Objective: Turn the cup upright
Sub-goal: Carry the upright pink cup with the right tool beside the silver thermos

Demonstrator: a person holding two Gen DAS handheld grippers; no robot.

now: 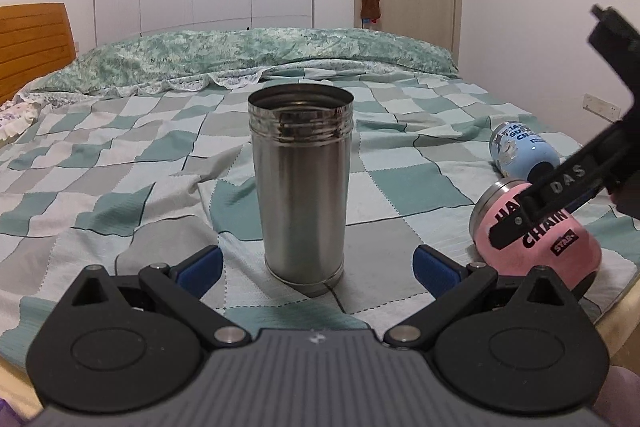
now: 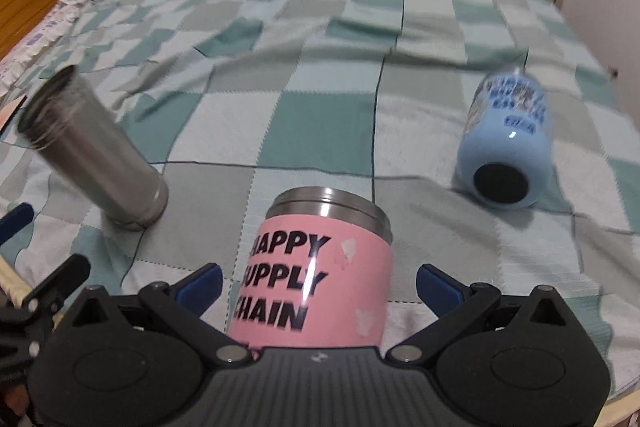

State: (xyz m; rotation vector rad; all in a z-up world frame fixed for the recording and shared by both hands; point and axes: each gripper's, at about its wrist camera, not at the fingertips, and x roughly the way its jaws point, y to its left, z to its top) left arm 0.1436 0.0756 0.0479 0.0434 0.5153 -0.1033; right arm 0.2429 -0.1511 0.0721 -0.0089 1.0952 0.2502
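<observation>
Spanning wide with nothing gripped, the left gripper (image 1: 316,267) faces the steel cup (image 1: 301,187), which stands upright, mouth up, at 12 o'clock between but clear of the blue pads (image 1: 200,267) on the checked bedspread (image 1: 120,187). The right gripper (image 2: 318,287), equally spread and empty, frames the pink cup (image 2: 316,267) lying at 12 o'clock; a blue cup (image 2: 506,143) lies at 2 o'clock.
</observation>
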